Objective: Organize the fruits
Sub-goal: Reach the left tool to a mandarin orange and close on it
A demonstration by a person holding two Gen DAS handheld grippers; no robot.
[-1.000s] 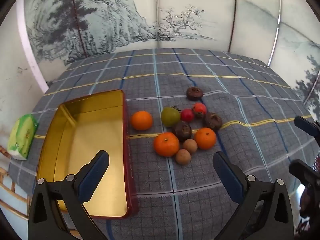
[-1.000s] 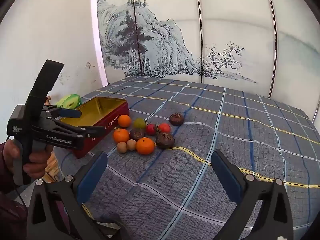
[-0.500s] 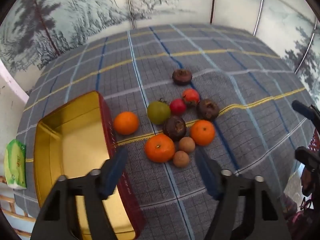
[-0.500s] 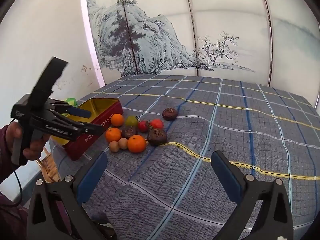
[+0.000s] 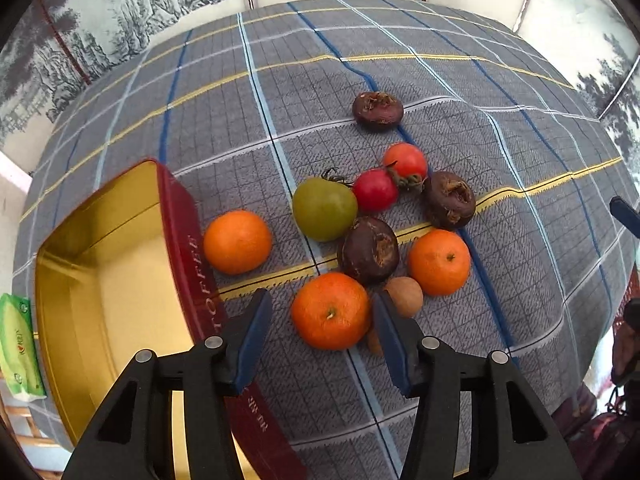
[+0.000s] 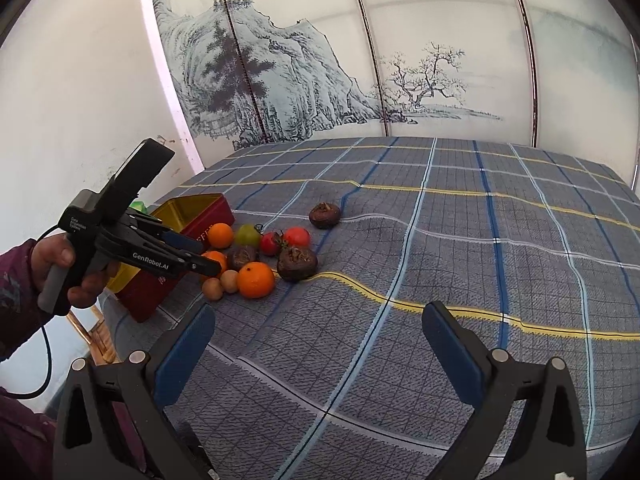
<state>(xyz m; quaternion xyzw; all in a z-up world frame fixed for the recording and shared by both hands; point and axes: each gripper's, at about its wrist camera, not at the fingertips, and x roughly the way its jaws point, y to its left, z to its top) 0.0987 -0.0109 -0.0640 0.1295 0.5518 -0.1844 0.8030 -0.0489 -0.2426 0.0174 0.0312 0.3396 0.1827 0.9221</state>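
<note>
Glossy gold-lined metal tin [image 5: 120, 264]; woven cloth cover [image 5: 520, 160]; matt orange [image 5: 330, 311].

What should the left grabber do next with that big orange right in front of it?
Probably finish closing on it. The left gripper has the nearest orange between its closing jaws, but the pads do not seem to press on it yet. Once gripped, lift it toward the open gold tin beside it, which has no fruit in it. The right gripper hangs open, away from the fruit.
</note>
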